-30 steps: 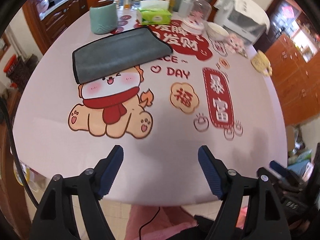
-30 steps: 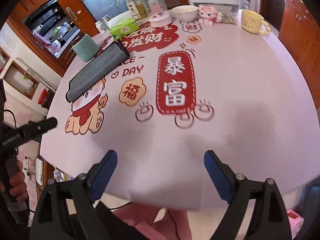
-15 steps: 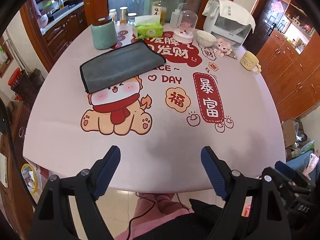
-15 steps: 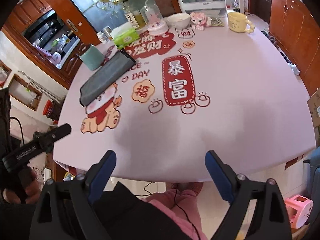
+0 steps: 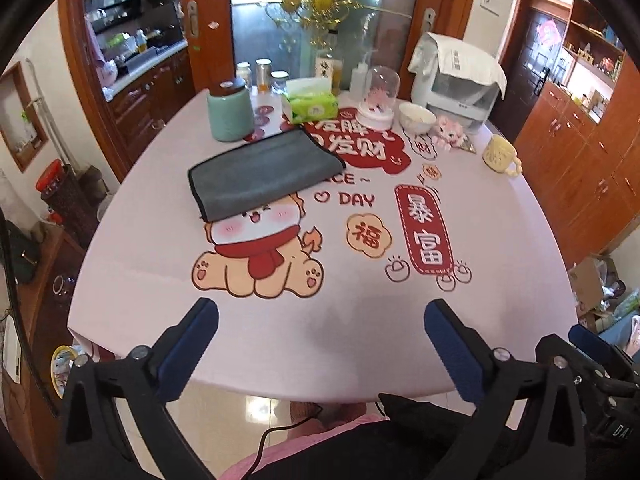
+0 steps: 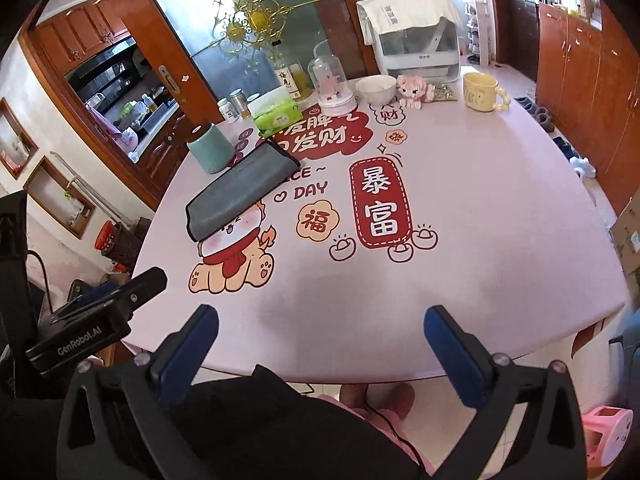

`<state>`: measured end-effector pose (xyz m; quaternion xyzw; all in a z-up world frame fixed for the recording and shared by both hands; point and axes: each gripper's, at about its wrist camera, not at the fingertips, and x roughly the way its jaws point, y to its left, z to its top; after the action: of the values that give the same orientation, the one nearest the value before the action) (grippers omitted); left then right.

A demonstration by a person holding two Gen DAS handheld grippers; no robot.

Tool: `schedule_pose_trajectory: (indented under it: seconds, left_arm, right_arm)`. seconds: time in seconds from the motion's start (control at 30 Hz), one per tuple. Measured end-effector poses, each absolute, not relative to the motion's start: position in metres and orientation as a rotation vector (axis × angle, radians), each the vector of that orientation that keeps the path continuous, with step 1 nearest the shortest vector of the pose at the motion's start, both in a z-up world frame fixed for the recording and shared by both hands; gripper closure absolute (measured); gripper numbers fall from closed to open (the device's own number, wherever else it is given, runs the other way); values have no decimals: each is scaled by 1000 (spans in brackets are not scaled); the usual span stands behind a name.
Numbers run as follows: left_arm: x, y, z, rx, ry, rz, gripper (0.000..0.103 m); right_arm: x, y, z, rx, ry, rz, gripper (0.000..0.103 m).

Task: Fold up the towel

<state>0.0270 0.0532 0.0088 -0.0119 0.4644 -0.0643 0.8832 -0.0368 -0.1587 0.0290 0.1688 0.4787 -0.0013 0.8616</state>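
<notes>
Both hand-held grippers have pulled back from the desk [image 5: 500,240] since 1 second ago and now hang past its near edge. The left hand-held gripper [image 5: 320,332] and right hand-held gripper [image 6: 320,332] gape wide, holding nothing. The folded grey towel [image 5: 262,178] lies flat at the far left, unmoved, beside a green canister [image 5: 230,114] and tissue pack [image 5: 314,106].

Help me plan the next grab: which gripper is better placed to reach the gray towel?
Left, probably. The gray towel lies left of centre on the table, and the left gripper faces it more squarely than the right gripper. Both are open, empty.
</notes>
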Motion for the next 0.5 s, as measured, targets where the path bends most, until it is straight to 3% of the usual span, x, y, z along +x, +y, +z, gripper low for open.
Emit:
schedule_pose_trajectory:
  seconds: [0.5]
  left_arm:
    - [20, 48, 12, 45, 926, -79, 1]
  right_arm:
    - [-32, -147, 25, 278, 1037, -24, 0]
